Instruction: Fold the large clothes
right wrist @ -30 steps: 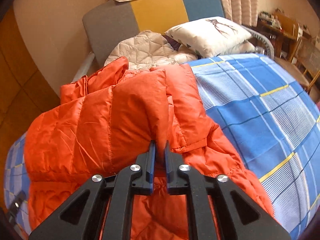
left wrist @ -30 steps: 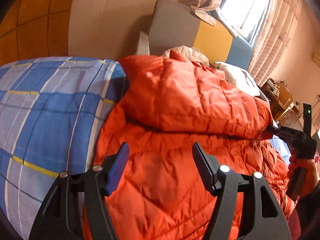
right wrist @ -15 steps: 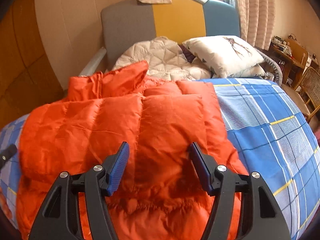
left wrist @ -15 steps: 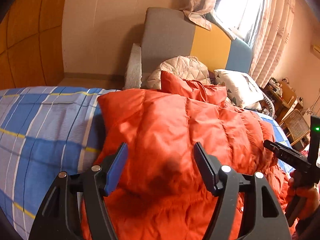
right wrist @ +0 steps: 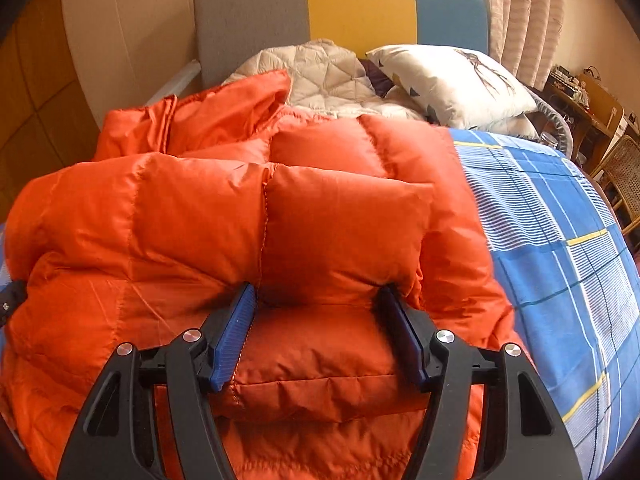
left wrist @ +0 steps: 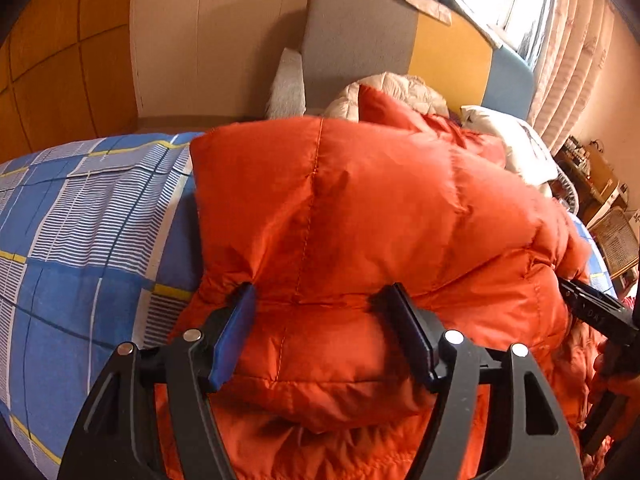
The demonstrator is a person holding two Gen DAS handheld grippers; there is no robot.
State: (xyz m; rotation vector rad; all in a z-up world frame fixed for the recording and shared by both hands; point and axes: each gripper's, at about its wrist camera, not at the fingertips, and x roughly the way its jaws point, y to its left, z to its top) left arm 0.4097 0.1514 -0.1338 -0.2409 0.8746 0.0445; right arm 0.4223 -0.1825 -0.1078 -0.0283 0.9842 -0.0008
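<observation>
Jacket on bed, pillow behind, headboard seemingly farthest back

Blue plaid sheet with white and yellow stripes covers bed. Headboard in three panels: grey, yellow, blue. Beige quilted blanket bunched below headboard. White pillow with printed figure just beside blanket, toward window side. Striped curtain beside headboard. Wicker chair and cluttered wooden desk past bed. Wood-panelled wall opposite.

Desk clutter too small
</observation>
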